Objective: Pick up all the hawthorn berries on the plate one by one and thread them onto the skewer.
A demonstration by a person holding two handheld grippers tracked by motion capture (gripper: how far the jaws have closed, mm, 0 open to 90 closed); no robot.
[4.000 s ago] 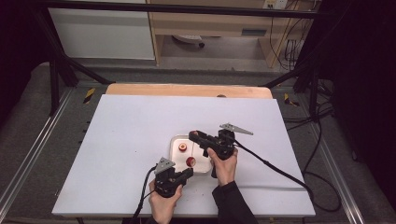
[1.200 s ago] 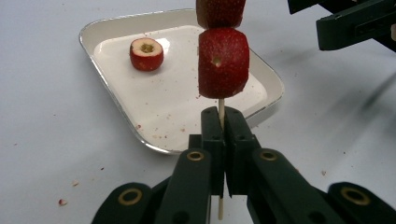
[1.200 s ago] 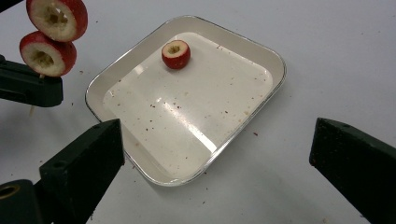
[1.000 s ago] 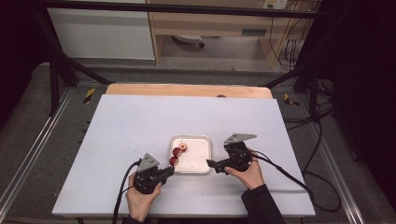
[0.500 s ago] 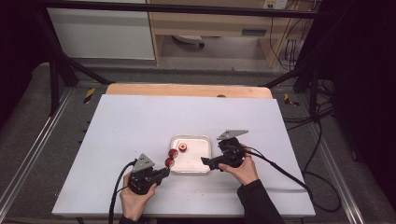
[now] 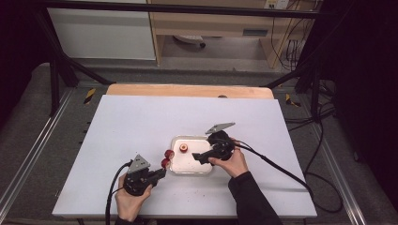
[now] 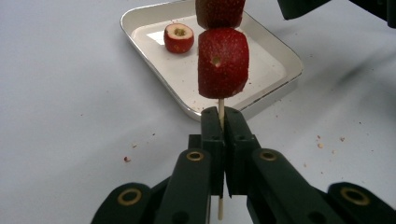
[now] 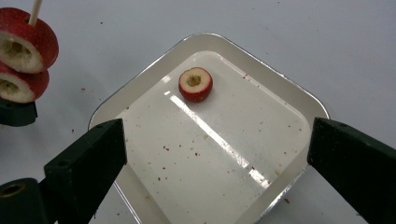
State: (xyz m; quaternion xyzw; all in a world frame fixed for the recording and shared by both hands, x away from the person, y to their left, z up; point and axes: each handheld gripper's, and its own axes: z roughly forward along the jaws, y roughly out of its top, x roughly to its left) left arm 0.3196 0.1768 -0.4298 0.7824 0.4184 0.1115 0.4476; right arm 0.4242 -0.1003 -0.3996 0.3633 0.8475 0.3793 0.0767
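Note:
My left gripper sits at the table's front, shut on a thin wooden skewer. The skewer carries two red fruit pieces, stacked just left of the white tray. One more red piece with a hollow pale core lies in the tray's far left corner. My right gripper hovers over the tray's right side. In the right gripper view my right gripper stands wide open with nothing between its jaws, and the skewered pieces show at the upper left.
Red crumbs speckle the tray floor and the white table around it. A wooden board runs along the table's far edge. Cables trail from both grippers toward the front and right.
My right gripper has moved left over the tray. My left gripper has drifted slightly left and nearer with the skewer. The loose piece in the tray has stayed put.

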